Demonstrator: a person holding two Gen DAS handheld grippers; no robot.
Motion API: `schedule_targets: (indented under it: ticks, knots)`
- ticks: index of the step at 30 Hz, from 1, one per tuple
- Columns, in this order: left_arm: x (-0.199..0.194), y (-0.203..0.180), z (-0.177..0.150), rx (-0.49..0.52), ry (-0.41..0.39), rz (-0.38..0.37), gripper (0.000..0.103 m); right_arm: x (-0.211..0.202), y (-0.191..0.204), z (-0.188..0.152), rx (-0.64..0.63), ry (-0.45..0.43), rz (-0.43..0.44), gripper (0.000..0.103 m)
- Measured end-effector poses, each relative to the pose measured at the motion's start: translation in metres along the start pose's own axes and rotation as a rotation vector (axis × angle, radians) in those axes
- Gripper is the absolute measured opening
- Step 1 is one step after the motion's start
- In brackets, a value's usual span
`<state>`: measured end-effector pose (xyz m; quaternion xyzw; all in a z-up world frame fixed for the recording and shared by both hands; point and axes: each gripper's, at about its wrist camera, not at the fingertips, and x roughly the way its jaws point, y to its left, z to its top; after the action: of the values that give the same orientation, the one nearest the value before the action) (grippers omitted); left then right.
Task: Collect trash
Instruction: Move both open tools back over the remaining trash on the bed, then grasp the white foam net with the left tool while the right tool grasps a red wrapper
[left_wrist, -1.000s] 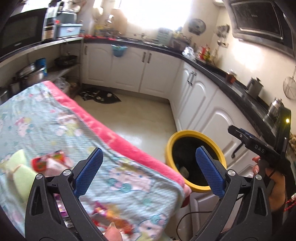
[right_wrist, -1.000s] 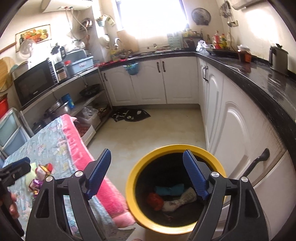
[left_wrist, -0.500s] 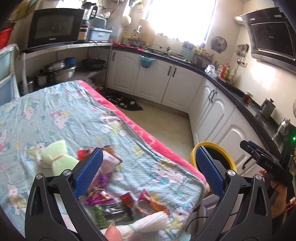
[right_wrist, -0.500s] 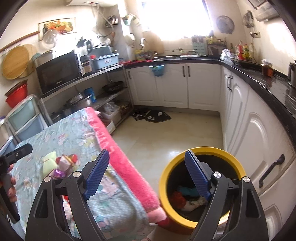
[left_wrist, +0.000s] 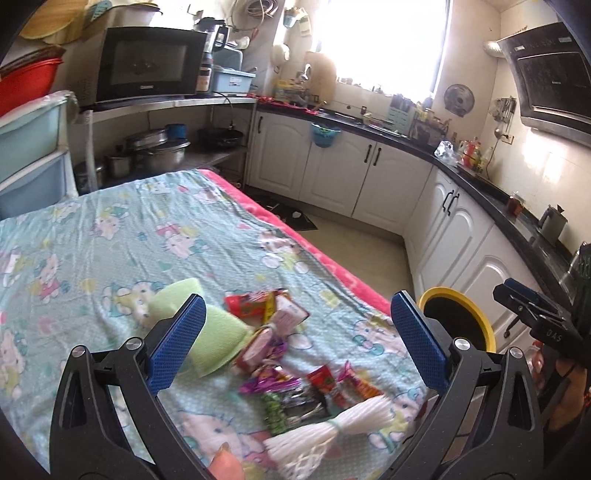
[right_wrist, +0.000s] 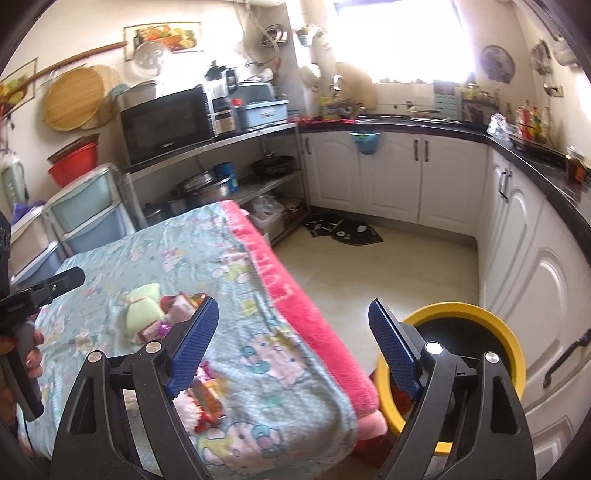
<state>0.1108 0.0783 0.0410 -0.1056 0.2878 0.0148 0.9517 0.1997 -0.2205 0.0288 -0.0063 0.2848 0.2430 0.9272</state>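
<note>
Both grippers have been swung from the yellow bin (now at four o'clock) toward the snack wrappers; the left gripper and right gripper are being held spread, empty.

A black microwave is seen at the upper left of the frame, on a shelf above stacked pots. White cabinets under a dark counter are ranged across the middle and down the right side, with a bright window at the top. A patterned cloth with a pink edge is spread over the lower left.
</note>
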Motion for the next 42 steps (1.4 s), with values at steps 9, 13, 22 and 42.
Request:
schedule_targets:
  ticks: [9, 13, 22, 42]
  knots:
    - [-0.014, 0.025, -0.019, 0.02, 0.013, 0.031, 0.092, 0.011, 0.036, 0.0, -0.051, 0.039, 0.091, 0.081]
    - [-0.015, 0.03, -0.033, 0.055, 0.044, 0.019, 0.092, 0.019, 0.051, -0.001, -0.088, 0.065, 0.125, 0.081]
    - [-0.015, 0.023, -0.062, 0.144, 0.083, -0.039, 0.092, 0.037, 0.078, -0.008, -0.152, 0.134, 0.197, 0.076]
    - [0.023, 0.002, -0.121, 0.226, 0.22, -0.187, 0.091, 0.114, 0.117, -0.042, -0.286, 0.39, 0.316, 0.042]
